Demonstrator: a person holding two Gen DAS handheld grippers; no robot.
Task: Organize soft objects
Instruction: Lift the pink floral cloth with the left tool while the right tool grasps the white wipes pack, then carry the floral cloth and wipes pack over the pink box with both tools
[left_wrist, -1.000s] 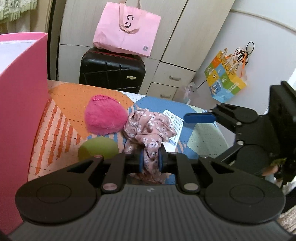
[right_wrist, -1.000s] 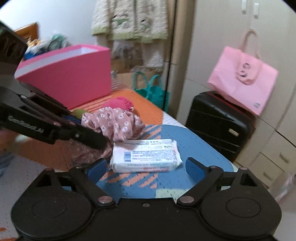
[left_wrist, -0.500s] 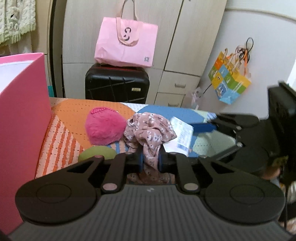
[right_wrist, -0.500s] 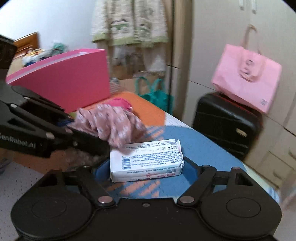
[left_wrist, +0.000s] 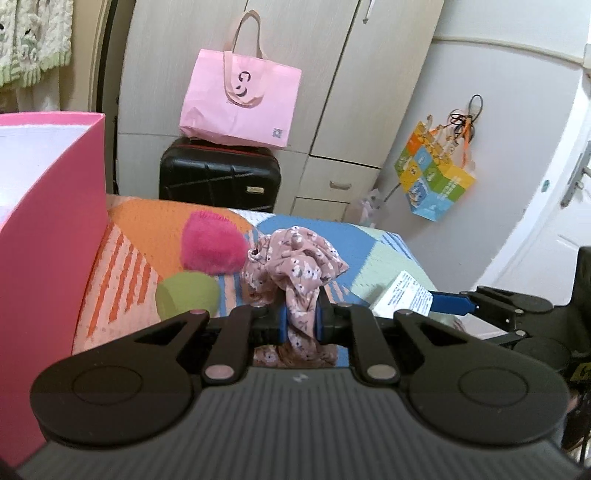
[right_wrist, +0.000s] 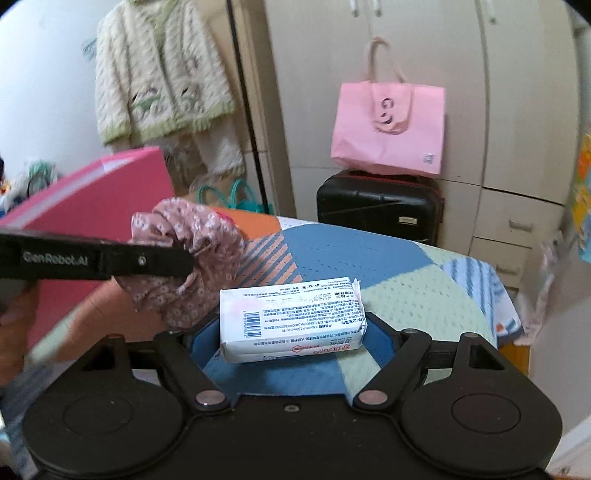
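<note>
My left gripper (left_wrist: 301, 319) is shut on a pink floral cloth (left_wrist: 295, 266) and holds it above the patterned bed cover (left_wrist: 136, 221). The cloth also shows in the right wrist view (right_wrist: 192, 258), hanging from the left gripper's finger (right_wrist: 147, 260). My right gripper (right_wrist: 291, 332) is shut on a white tissue pack (right_wrist: 291, 317), lifted off the cover; the pack's corner shows in the left wrist view (left_wrist: 402, 295). A fuzzy magenta pouch (left_wrist: 212, 245) and a green ball (left_wrist: 186, 295) lie on the cover. A pink box (left_wrist: 48, 229) stands at the left.
A black suitcase (left_wrist: 218, 177) with a pink tote bag (left_wrist: 240, 99) on it stands against the wardrobe beyond the bed. A colourful bag (left_wrist: 434, 184) hangs on the right wall. A knitted cardigan (right_wrist: 159, 81) hangs behind the pink box (right_wrist: 96, 192).
My right gripper closed on the tissue pack and lifted it off the cover. My left gripper rose with the floral cloth, and both grippers have drawn back from the bed.
</note>
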